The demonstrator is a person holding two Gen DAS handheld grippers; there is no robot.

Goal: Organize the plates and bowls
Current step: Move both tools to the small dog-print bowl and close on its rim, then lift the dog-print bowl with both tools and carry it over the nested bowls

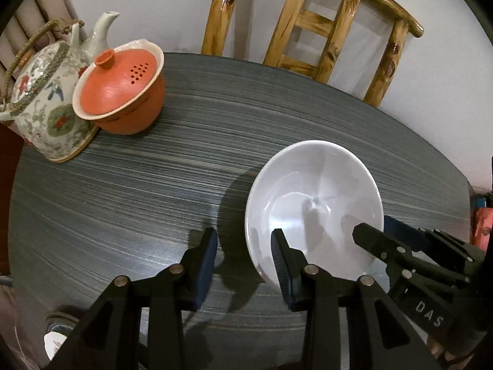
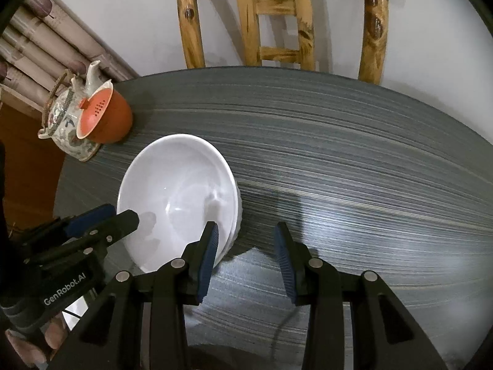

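Grey streaked table (image 1: 123,209) fills both views, a wooden chair (image 1: 311,21) behind it. White bowl (image 1: 314,203) sits between the two grippers. Left gripper (image 1: 245,265) straddles its left rim, jaws partly open, gripping nothing; right gripper (image 2: 246,259) straddles the opposite rim likewise. Both look equally near; round bowl, no long axis.

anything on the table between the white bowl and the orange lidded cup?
Nothing: bare striped tabletop separates the white bowl from the orange lidded cup, clearest in the left wrist view.
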